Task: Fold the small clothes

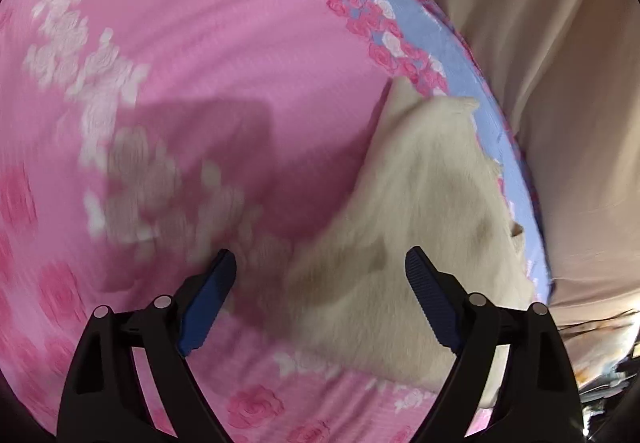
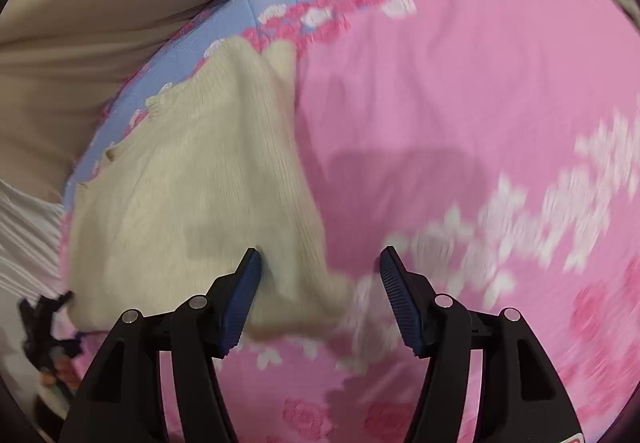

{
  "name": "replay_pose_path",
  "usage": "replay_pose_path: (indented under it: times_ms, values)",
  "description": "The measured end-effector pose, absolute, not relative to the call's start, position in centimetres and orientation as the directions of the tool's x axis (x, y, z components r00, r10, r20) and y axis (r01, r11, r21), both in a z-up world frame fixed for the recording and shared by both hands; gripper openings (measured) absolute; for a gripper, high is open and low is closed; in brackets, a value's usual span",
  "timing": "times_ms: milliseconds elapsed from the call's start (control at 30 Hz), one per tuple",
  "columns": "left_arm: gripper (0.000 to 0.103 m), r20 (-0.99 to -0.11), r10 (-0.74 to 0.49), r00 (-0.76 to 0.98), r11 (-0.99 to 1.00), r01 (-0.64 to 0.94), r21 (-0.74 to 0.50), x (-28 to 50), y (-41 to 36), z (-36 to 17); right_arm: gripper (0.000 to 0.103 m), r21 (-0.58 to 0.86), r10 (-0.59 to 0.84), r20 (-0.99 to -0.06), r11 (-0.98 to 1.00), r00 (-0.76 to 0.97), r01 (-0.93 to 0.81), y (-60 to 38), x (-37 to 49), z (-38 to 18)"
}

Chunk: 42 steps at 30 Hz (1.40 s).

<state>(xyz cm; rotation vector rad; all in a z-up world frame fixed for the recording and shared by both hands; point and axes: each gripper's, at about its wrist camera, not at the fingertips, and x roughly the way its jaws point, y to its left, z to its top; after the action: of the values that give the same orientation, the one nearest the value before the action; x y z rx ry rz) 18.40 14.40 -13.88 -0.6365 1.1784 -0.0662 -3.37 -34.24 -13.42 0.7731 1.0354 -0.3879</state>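
Pink rose bedspread [image 1: 208,43] — cream knit garment [image 1: 432,195].

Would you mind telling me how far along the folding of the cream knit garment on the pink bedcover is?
Done: the cream ribbed knit garment lies flat near the blue floral border of the pink rose-patterned bedcover, though whether it is already folded cannot be told. In hand: nothing; the left tongs and right tongs are both open above it. Left: gripping the garment and making any folds it needs.

One cream garment [image 1: 420,211]; one floral sheet [image 1: 200,43]; two grippers.
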Motion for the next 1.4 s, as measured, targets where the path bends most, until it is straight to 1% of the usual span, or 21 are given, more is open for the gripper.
replay_pose_path:
  times_ms: [33, 67, 167, 200, 233, 267, 300, 367, 467, 600, 667, 733, 800, 900, 967, 1033, 1100, 1133, 1233, 1333, 1400]
  values:
    - [0.091, -0.84, -0.363, 0.404, 0.827, -0.275, -0.49, 18.2, 13.9, -13.9, 0.067, 0.412, 0.066, -0.862, 0.669, 0.502, 0.619, -33.9, -3.4, -13.4]
    - [0.095, -0.843, -0.361, 0.399, 0.83, -0.274, -0.485, 18.3, 13.2, -13.9, 0.067, 0.44, 0.091, -0.851, 0.661, 0.518, 0.607, -33.6, -3.1, -13.5]
    - [0.096, -0.85, -0.34, 0.403, 0.852, -0.25, -0.46, 19.4, 11.1, -13.8, 0.071, 0.468, 0.101, -0.83, 0.662, 0.548, 0.586, -32.6, -1.8, -13.9]
    - [0.088, -0.847, -0.343, 0.405, 0.855, -0.239, -0.461, 19.7, 10.7, -13.8, 0.058, 0.47, 0.109, -0.824, 0.678, 0.555, 0.565, -32.4, -1.4, -14.0]
    - [0.075, -0.85, -0.337, 0.404, 0.866, -0.222, -0.449, 20.2, 10.1, -13.6, 0.024, 0.488, 0.148, -0.822, 0.68, 0.55, 0.548, -32.3, -0.8, -14.4]
    - [0.037, -0.862, -0.321, 0.392, 0.877, -0.219, -0.427, 20.7, 9.9, -13.6, 0.024, 0.489, 0.141, -0.821, 0.674, 0.553, 0.554, -32.3, -0.6, -14.1]
    - [0.022, -0.862, -0.344, 0.373, 0.87, -0.219, -0.442, 21.1, 10.1, -13.7, 0.021, 0.488, 0.136, -0.817, 0.682, 0.561, 0.545, -32.2, -0.5, -13.4]
    - [0.019, -0.829, -0.424, 0.366, 0.803, -0.271, -0.53, 21.1, 11.6, -13.1, 0.019, 0.464, 0.107, -0.81, 0.718, 0.577, 0.519, -32.1, -0.9, -11.0]
    - [0.018, -0.794, -0.475, 0.38, 0.779, -0.238, -0.58, 19.6, 12.3, -10.5, 0.017, 0.45, 0.096, -0.804, 0.744, 0.588, 0.494, -32.4, -3.3, -7.7]
    - [0.018, -0.797, -0.521, 0.306, 0.781, -0.207, -0.59, 15.7, 11.8, -9.5, 0.017, 0.393, 0.074, -0.841, 0.764, 0.536, 0.511, -32.9, -7.8, -6.1]
    - [0.018, -0.815, -0.52, 0.255, 0.789, -0.222, -0.573, 13.4, 11.6, -10.4, 0.018, 0.36, 0.078, -0.877, 0.761, 0.474, 0.541, -33.1, -10.4, -7.2]
    - [0.019, -0.848, -0.489, 0.207, 0.817, -0.234, -0.528, 11.5, 11.3, -12.1, 0.023, 0.334, 0.11, -0.913, 0.752, 0.392, 0.567, -33.0, -12.1, -10.1]
    - [0.022, -0.87, -0.458, 0.185, 0.831, -0.259, -0.493, 10.6, 11.1, -13.8, 0.026, 0.24, 0.055, -0.951, 0.752, 0.305, 0.614, -33.2, -13.1, -12.3]
    - [0.028, -0.861, -0.459, 0.217, 0.8, -0.32, -0.507, 10.7, 11.6, -13.5, 0.03, 0.238, -0.051, -0.915, 0.733, 0.401, 0.637, -33.4, -13.0, -8.9]
    - [0.029, -0.865, -0.423, 0.269, 0.821, -0.289, -0.491, 11.5, 11.4, -11.6, 0.033, 0.194, -0.136, -0.874, 0.782, 0.467, 0.592, -32.6, -11.2, -5.3]
    - [0.044, -0.866, -0.383, 0.321, 0.853, -0.237, -0.465, 12.6, 11.0, -9.8, 0.033, 0.176, -0.153, -0.835, 0.836, 0.529, 0.52, -31.4, -8.7, -2.7]
    - [0.07, -0.859, -0.356, 0.368, 0.868, -0.209, -0.449, 13.8, 10.6, -8.5, 0.033, 0.198, -0.087, -0.825, 0.881, 0.559, 0.429, -29.0, -4.8, -1.6]
    - [0.073, -0.859, -0.347, 0.376, 0.872, -0.207, -0.443, 14.4, 10.4, -8.4, 0.031, 0.21, -0.044, -0.826, 0.901, 0.562, 0.379, -27.7, -2.8, -1.6]
    - [0.074, -0.865, -0.362, 0.348, 0.869, -0.211, -0.448, 16.7, 9.5, -10.0, 0.027, 0.239, 0.06, -0.849, 0.93, 0.526, 0.28, -24.1, 2.1, -3.2]
    - [0.073, -0.881, -0.378, 0.285, 0.857, -0.252, -0.449, 18.0, 9.6, -12.7, 0.026, 0.249, 0.137, -0.896, 0.942, 0.422, 0.223, -20.6, 5.6, -6.3]
    - [0.058, -0.879, -0.413, 0.238, 0.834, -0.288, -0.47, 18.1, 9.7, -14.6, 0.024, 0.26, 0.172, -0.913, 0.944, 0.369, 0.202, -18.9, 6.9, -8.2]
